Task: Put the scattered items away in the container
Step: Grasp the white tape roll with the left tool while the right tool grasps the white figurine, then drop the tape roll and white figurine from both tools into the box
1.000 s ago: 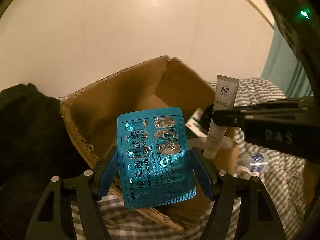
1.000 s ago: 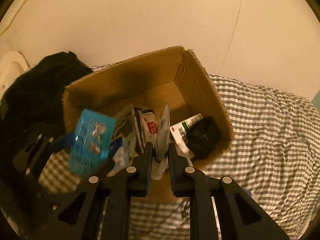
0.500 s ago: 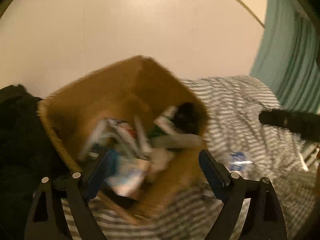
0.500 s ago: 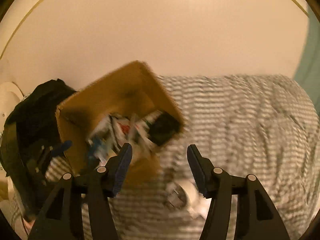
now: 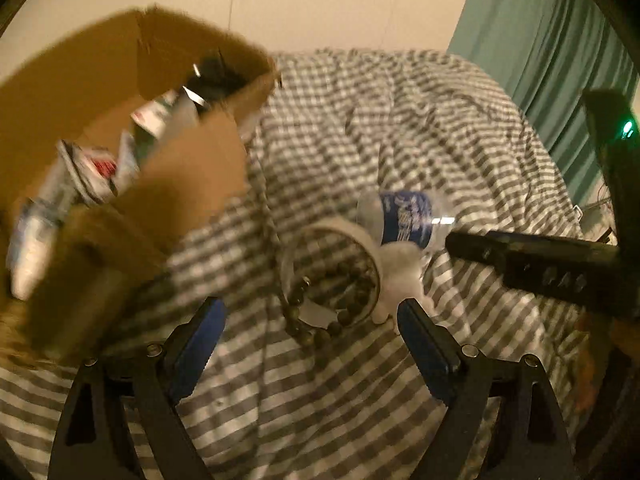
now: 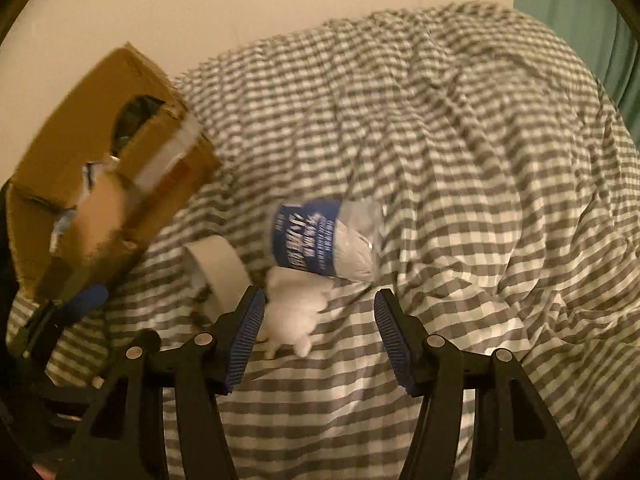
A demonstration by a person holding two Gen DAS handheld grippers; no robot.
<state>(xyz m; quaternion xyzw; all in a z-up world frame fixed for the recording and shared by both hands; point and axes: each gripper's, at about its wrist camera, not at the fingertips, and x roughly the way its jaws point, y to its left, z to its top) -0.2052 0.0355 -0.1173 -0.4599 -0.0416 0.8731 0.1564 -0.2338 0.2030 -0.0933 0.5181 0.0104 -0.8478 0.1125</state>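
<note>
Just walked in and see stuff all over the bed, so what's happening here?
A person is tidying loose items into the cardboard box, which already holds several packets. Both the left hand-held gripper and the right hand-held gripper are open and empty, above the checked bedding. A plastic bottle, tape roll, bead string and white wad lie outside.

Two black plastic claws with blue ribbed pads

The left claw and the right claw each have angular black struts, silver screws at the joints and blue ridged finger pads. Seen from the left wrist, the right claw's black side bears embossed letters and a green light.
</note>
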